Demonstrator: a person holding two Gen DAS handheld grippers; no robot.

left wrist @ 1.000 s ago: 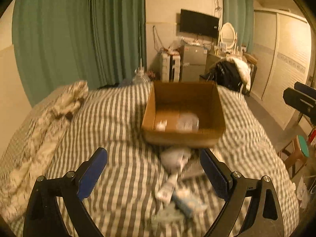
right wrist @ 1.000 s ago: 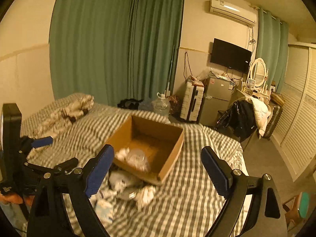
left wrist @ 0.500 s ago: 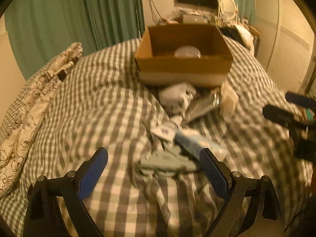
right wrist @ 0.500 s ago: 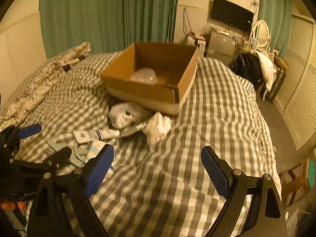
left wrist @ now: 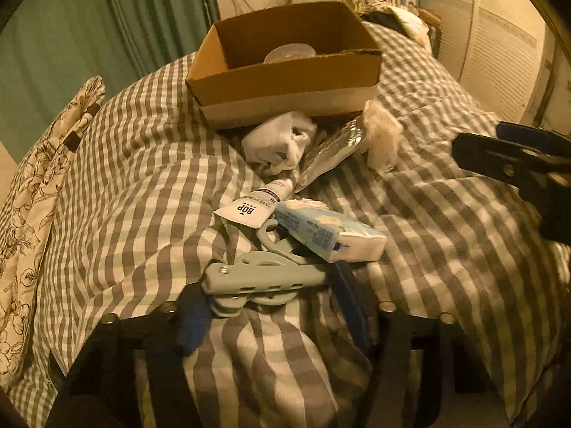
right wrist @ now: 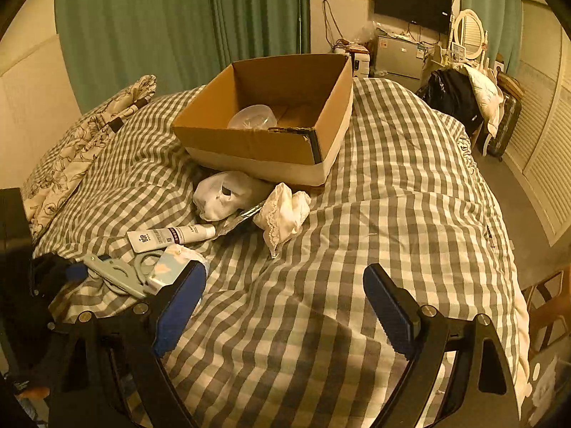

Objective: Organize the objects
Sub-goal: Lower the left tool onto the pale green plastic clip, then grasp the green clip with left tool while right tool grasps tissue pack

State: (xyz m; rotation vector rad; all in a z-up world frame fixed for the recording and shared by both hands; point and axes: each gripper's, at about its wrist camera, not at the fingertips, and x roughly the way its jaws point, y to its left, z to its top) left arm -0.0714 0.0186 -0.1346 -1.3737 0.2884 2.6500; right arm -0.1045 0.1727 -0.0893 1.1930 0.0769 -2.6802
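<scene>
— Seeing a checked bed (right wrist: 374,214) and cardboard box (right wrist: 264,146), we find the grey clip (left wrist: 264,278) before it. Our left claw (left wrist: 271,315)?

— Half-closed around that clip, grip unclear. Our right claw (right wrist: 285,303) gapes empty.

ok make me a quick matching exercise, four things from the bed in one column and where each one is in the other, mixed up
Things:
1. clear plastic bowl
2. white tube
3. tissue pack
4. grey-green tool

Places:
A. between the left gripper's fingers
B. inside the cardboard box
C. lying partly on the grey-green tool, just right of the white tube
D. on the checked duvet, cap end pointing toward the crumpled white bag

Pairs: 1-B, 2-D, 3-C, 4-A
</scene>
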